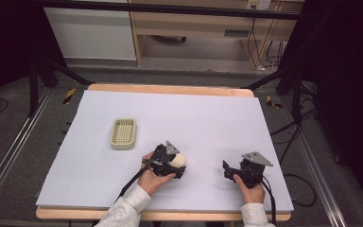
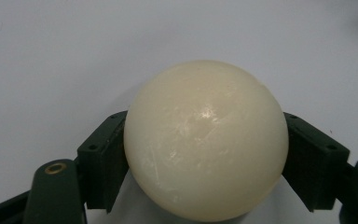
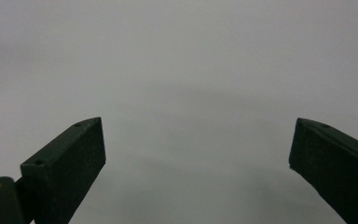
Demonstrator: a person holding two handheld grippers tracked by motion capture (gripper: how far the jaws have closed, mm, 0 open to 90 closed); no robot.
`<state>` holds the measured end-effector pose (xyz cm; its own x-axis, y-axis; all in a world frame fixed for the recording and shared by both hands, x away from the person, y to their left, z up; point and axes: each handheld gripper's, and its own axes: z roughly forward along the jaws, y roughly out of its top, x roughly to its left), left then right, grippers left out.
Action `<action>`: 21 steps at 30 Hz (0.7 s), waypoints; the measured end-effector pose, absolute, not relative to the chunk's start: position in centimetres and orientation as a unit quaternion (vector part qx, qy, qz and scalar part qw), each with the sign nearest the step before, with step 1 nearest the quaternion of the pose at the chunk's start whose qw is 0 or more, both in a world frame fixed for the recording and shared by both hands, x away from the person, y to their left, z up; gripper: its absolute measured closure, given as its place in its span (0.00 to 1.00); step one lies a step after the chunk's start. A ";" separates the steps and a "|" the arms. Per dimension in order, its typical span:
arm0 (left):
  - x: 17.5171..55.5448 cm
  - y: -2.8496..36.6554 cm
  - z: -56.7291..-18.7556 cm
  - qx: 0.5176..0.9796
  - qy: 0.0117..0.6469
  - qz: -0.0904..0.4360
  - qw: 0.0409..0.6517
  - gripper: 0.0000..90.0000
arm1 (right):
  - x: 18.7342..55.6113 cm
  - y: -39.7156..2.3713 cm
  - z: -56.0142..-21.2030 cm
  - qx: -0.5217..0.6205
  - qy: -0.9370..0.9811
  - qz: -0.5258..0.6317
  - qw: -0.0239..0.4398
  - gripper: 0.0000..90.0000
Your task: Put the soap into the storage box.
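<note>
Cream ball [image 2: 206, 140] in the left gripper [image 1: 177, 163]

Smooth, glossy and round, faintly scuffed, the ball sits clamped between the two jaws at its sides, low over the white table [image 1: 208, 123], near the front edge, left of centre.

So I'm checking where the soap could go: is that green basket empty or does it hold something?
Empty, as far as the high view shows: the green basket shows just its own grid floor, and the left gripper holds the cream ball.
</note>
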<state>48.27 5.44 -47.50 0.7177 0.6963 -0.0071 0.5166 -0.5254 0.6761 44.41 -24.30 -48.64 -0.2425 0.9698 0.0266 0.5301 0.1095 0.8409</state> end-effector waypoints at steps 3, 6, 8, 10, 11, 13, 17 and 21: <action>48.3 5.4 -47.5 0.863 0.353 0.133 0.337 0.26 | 44.4 -24.3 -48.6 0.545 0.688 0.385 0.286 0.05; 48.2 5.4 -47.4 0.863 0.354 0.134 0.336 0.26 | 44.4 -24.3 -48.6 0.545 0.688 0.385 0.285 0.05; 48.2 5.4 -47.4 0.863 0.355 0.133 0.335 0.26 | 44.4 -24.3 -48.6 0.545 0.688 0.386 0.284 0.05; 48.2 5.4 -47.4 0.863 0.356 0.132 0.333 0.26 | 44.4 -24.3 -48.6 0.546 0.688 0.386 0.284 0.05; 48.2 5.4 -47.4 0.863 0.356 0.131 0.333 0.26 | 44.4 -24.3 -48.6 0.545 0.688 0.386 0.284 0.05; 48.2 5.5 -47.3 0.864 0.355 0.132 0.331 0.27 | 44.4 -24.3 -48.6 0.545 0.688 0.385 0.284 0.05; 48.0 6.0 -46.8 0.863 0.355 0.130 0.336 0.27 | 44.4 -24.3 -48.6 0.546 0.688 0.385 0.284 0.05; 47.9 6.6 -46.2 0.861 0.354 0.130 0.341 0.27 | 44.4 -24.3 -48.6 0.545 0.688 0.385 0.284 0.05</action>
<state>47.93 6.58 -46.23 0.7154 0.6986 -0.0172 0.5204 -0.5161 0.6803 44.43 -24.28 -48.65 -0.2431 0.9696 0.0282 0.5319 0.1090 0.8398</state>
